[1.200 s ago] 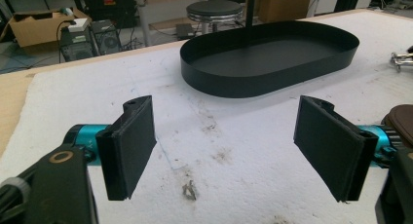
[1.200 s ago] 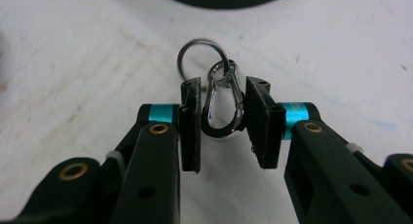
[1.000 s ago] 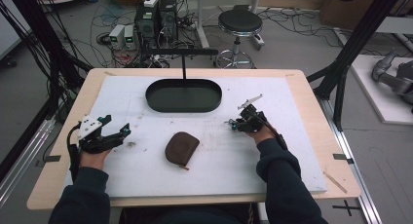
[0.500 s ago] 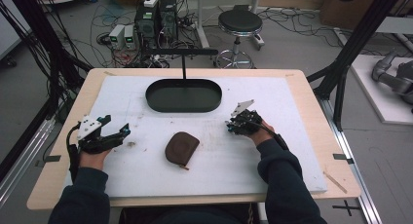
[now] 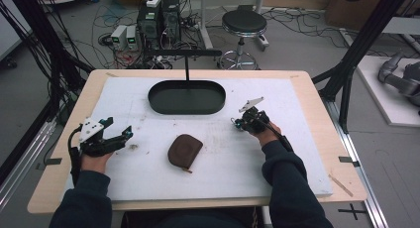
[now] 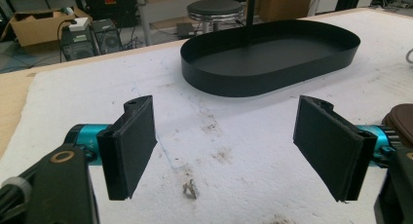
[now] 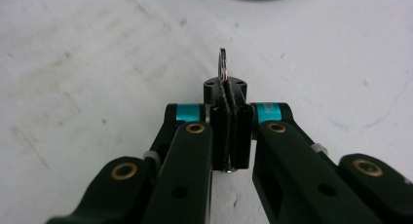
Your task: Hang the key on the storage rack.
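So the right gripper (image 7: pixel 228 87) has just closed its jaws all the way down onto a thin flat thing, edge-on, looks like a coin (image 7: pixel 223 64) or small metal disc, though it's too slim in the right gripper view to be sure. It's pinched between the pads with its top edge poking out past the tips.

The relation that matters: the brown pouch (image 5: pixel 184 150) lies off to that gripper's left and a bit nearer the person, flat on the white surface (image 5: pixel 297 153), roughly midway between the two hands. The left gripper (image 5: pixel 125 135) sits on the pouch's other side, jaws spread wide with nothing between them, pads clearly apart in the left gripper view, and the pouch (image 6: pixel 402 119) peeks in just past its right pad.

The black oval tray (image 5: pixel 186 96) is farther away, ahead of both grippers.

My guess is the coin goes toward the pouch, so the right hand would swing left, and the left one is close enough to steady the pouch.
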Tool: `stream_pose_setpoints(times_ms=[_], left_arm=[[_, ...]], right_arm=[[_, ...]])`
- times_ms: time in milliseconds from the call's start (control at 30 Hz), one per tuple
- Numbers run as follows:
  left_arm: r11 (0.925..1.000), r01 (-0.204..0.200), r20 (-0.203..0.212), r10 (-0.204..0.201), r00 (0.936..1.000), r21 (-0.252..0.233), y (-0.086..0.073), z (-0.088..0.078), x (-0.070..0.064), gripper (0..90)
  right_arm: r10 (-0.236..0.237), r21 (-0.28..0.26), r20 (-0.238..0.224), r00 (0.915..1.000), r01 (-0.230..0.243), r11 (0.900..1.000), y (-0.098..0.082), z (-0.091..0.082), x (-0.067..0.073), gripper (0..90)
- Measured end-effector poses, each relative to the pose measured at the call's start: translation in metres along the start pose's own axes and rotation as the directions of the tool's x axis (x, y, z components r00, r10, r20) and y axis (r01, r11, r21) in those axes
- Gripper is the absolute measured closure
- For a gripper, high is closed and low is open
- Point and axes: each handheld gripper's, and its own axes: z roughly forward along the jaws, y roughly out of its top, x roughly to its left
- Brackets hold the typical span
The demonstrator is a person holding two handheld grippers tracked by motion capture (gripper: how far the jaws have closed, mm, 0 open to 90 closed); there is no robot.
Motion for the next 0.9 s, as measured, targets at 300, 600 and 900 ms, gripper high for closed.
stream_pose_setpoints(times_ms=[300,600,900], left_arm=[[1.0,-0.001,0.0,0.001,1.0,0.003,-0.001,0.0,0.001,23.5],[1.0,0.002,0.003,-0.002,1.0,0.002,-0.001,0.001,0.0,23.6],[1.0,0.004,0.009,-0.004,1.0,0.002,0.0,0.003,0.0,23.5]], right_arm=[[-0.014,-0.213,-0.022,0.9997,0.009,0.977,0.023,-0.025,-0.004,90.0],[-0.021,-0.332,-0.008,0.9998,0.017,0.943,0.069,-0.037,-0.02,90.0],[-0.059,-0.353,0.029,0.9979,0.065,0.933,0.118,-0.029,-0.04,90.0]])
